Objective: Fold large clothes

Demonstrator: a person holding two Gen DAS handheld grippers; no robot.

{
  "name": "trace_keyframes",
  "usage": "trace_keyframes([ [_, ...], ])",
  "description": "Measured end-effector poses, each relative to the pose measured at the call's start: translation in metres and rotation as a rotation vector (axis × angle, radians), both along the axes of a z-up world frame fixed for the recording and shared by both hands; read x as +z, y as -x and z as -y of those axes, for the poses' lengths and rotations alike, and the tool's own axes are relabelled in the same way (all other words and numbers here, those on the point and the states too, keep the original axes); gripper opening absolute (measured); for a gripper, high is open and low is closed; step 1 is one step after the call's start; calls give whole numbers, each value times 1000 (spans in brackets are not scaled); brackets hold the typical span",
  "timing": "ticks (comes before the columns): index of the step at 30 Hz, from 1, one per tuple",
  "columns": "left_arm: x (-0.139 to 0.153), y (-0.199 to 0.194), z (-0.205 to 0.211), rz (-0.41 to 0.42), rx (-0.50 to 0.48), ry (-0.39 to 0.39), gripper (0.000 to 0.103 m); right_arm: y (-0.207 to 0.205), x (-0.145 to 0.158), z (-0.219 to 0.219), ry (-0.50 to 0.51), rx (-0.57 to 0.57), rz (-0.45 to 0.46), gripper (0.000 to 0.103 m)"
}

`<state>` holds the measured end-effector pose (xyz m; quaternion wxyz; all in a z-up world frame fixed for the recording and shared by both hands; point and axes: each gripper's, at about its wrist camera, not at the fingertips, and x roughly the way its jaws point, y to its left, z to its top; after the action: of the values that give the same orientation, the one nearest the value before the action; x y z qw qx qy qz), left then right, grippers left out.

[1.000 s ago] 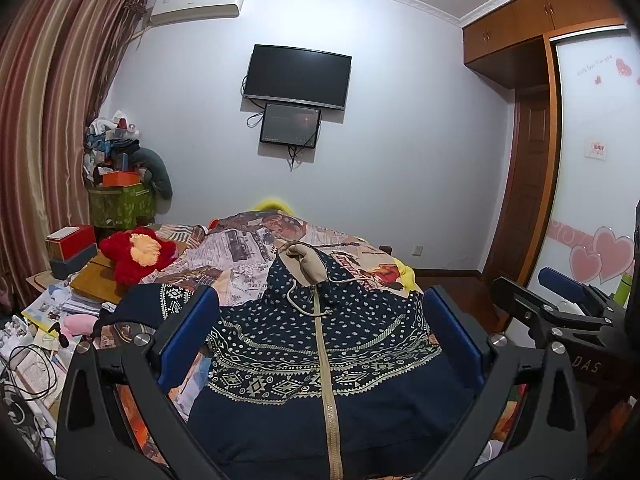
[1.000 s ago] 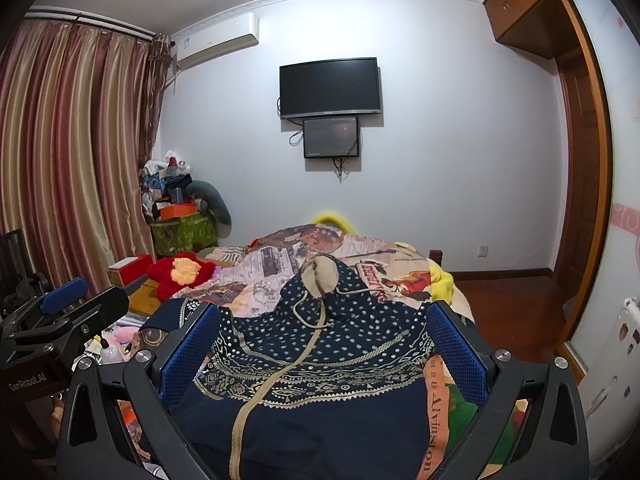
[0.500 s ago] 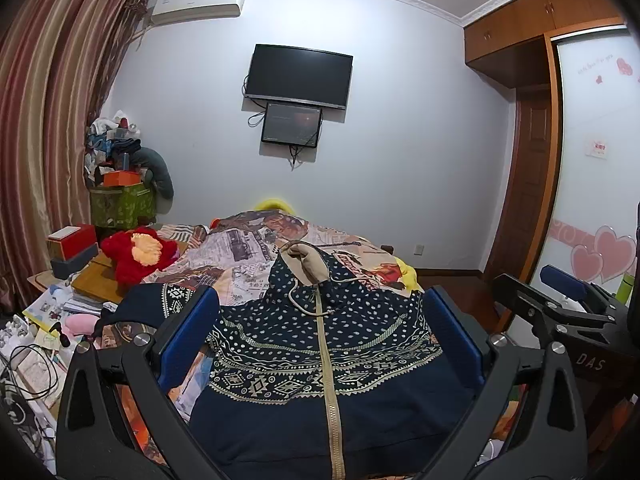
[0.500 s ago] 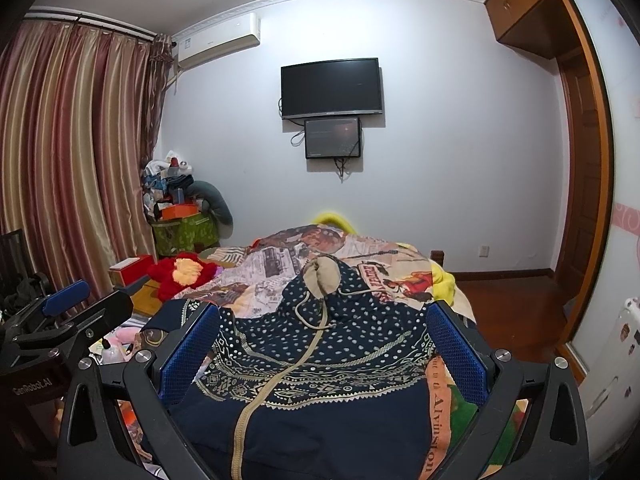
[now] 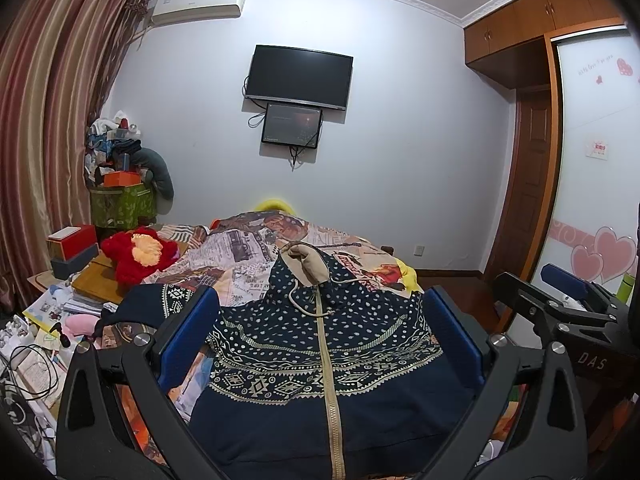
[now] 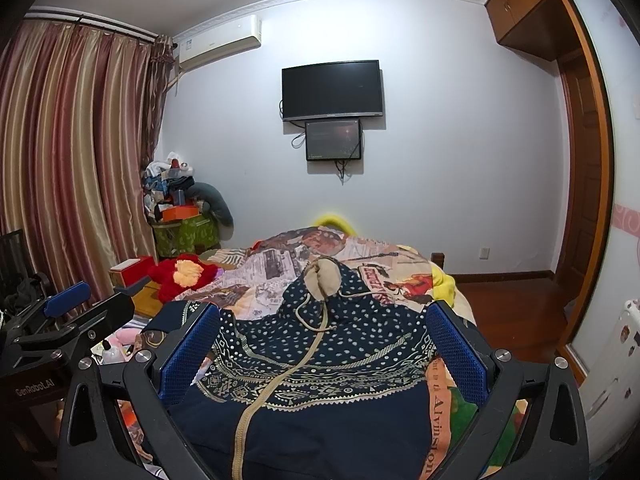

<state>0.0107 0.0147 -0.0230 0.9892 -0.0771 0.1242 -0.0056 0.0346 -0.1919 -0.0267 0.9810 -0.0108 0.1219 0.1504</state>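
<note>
Hooded jacket spread flat on the bed, both tongs spread above its hem end.

The navy patterned jacket point(image 5: 320, 364) lay front up on the bed point(image 5: 240, 252), long axis running away from the cameras, hood point(image 5: 306, 266) at the far end and zipper point(image 5: 332, 380) roughly along the centreline. The left tongs point(image 5: 320, 344) and right tongs point(image 6: 320, 356) were held wide apart, gripping nothing, side by side near the hem; neither appeared clearly nearer. One sleeve probably trailed off to the left, partly hidden. A printed bedspread point(image 6: 280, 264) covered the bed; curtains point(image 6: 72, 152), a wall television point(image 6: 332, 88) and a wardrobe point(image 5: 592, 152) surrounded it.
</note>
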Motion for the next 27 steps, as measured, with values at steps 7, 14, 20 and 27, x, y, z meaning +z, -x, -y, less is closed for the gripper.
trace_keyframes([
  [7,0,0,1,-1,0,-1,103,0,0,0,0,0,0,103],
  [14,1,0,2,2,0,-3,103,0,1,-1,0,2,2,103],
  [20,0,0,2,2,3,-3,103,1,0,-1,1,1,2,103],
  [27,3,-11,-8,2,16,-5,103,-1,0,-4,3,4,-1,103],
])
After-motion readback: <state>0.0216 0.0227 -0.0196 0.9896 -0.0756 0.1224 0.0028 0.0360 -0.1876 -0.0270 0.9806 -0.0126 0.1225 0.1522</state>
